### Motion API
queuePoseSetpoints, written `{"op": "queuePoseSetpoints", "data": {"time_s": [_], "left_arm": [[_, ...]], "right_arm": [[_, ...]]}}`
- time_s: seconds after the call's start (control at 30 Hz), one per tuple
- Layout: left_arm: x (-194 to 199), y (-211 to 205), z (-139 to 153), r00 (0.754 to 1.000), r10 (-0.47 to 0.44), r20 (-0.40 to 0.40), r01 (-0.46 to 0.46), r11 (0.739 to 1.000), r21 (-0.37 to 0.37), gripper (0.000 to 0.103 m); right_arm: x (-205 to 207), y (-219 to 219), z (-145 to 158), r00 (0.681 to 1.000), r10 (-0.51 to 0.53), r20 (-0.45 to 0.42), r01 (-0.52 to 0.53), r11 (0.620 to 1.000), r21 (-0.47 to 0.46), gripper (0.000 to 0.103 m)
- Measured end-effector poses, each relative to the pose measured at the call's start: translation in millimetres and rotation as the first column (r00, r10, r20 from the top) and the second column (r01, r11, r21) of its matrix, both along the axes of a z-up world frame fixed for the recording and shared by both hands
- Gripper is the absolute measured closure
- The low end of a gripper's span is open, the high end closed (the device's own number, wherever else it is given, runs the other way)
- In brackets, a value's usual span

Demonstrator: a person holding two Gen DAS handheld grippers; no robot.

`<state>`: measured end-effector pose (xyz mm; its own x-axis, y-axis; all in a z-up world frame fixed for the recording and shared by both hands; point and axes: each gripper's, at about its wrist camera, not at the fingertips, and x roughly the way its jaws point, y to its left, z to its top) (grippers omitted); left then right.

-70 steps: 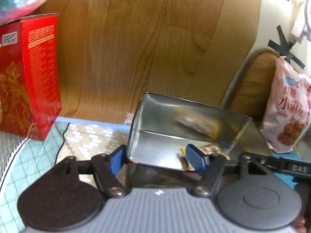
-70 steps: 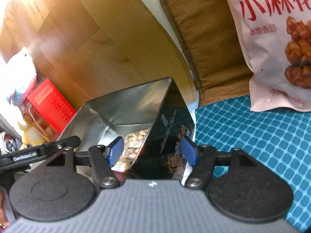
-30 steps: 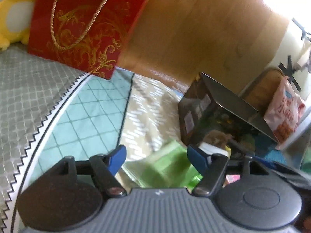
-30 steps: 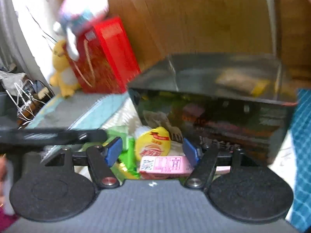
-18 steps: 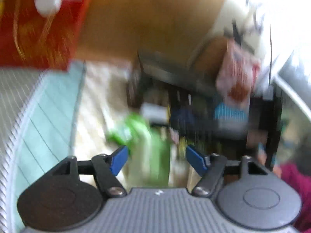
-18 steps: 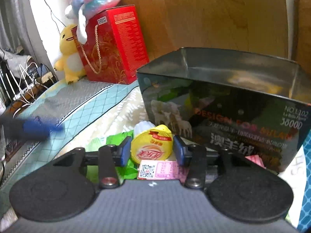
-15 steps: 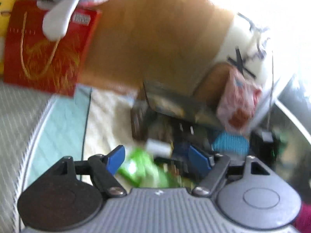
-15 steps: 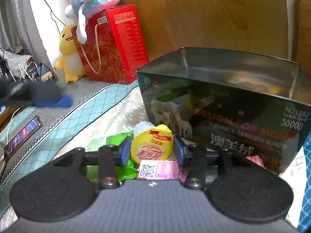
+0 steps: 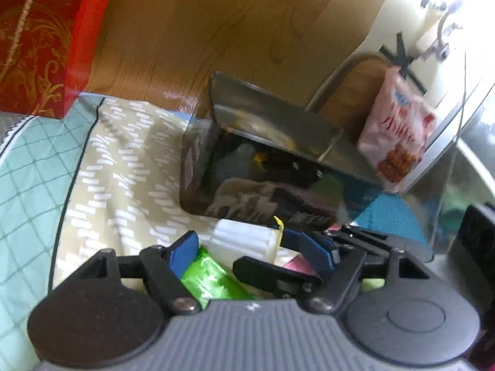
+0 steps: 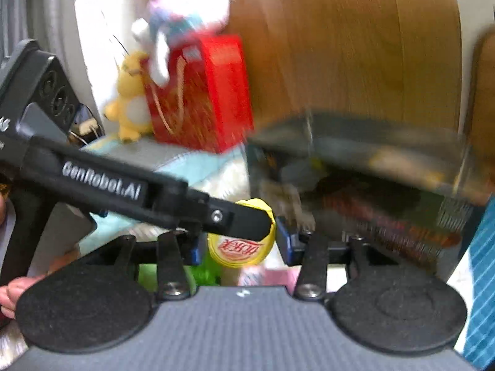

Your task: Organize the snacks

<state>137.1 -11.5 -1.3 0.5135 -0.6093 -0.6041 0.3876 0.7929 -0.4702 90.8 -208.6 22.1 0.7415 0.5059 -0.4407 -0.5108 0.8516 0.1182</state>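
A dark metal tin (image 9: 263, 167) with a shiny inside stands open on the bedding, also blurred in the right wrist view (image 10: 371, 179). In front of it lie a white cup with a yellow lid (image 10: 241, 244), a green packet (image 9: 210, 278) and a pink carton (image 10: 272, 276). My right gripper (image 10: 238, 244) is shut on the yellow-lidded cup, which shows white from the side in the left wrist view (image 9: 247, 241). My left gripper (image 9: 250, 250) is open, its fingers over the green packet and the cup, crossing the right gripper's fingers (image 9: 309, 247).
A red gift box (image 10: 201, 92) with plush toys (image 10: 130, 99) stands at the back left against a wooden headboard (image 9: 216, 31). A pink snack bag (image 9: 396, 136) leans on a chair at the right. A teal mat (image 9: 386, 216) lies beside the tin.
My right gripper closed on the yellow-lidded cup and has started moving. My left gripper swung back in from the left and now reaches across in front of the right gripper.
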Motion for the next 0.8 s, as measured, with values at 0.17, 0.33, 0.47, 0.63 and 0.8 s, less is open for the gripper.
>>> {"op": "queuePoseSetpoints", "data": {"time_s": [0.17, 0.33, 0.47, 0.63, 0.8], "left_arm": [[-17.3, 2.6, 47.5, 0.994, -0.004, 0.105, 0.012, 0.998, -0.069, 0.031], [-2.0, -25.3, 80.5, 0.983, 0.005, 0.184, 0.010, 0.997, -0.078, 0.031], [24.8, -56.3, 85.4, 0.978, 0.015, 0.208, 0.005, 0.995, -0.095, 0.029], [37.7, -82.1, 75.4, 0.969, 0.061, 0.240, -0.059, 0.998, -0.017, 0.018], [18.8, -62.0, 69.5, 0.963, 0.083, 0.256, -0.077, 0.996, -0.033, 0.012]], "right_arm": [[-12.2, -2.8, 37.5, 0.986, -0.033, 0.164, 0.036, 0.999, -0.015, 0.056], [5.1, -21.7, 58.1, 0.966, -0.112, 0.235, 0.121, 0.992, -0.026, 0.056], [30.5, -41.1, 57.5, 0.958, -0.194, 0.209, 0.205, 0.978, -0.033, 0.056], [55.4, -62.2, 45.0, 0.950, -0.294, 0.101, 0.297, 0.955, -0.017, 0.043], [33.3, -75.6, 47.4, 0.934, -0.328, 0.143, 0.321, 0.945, 0.070, 0.031]]}}
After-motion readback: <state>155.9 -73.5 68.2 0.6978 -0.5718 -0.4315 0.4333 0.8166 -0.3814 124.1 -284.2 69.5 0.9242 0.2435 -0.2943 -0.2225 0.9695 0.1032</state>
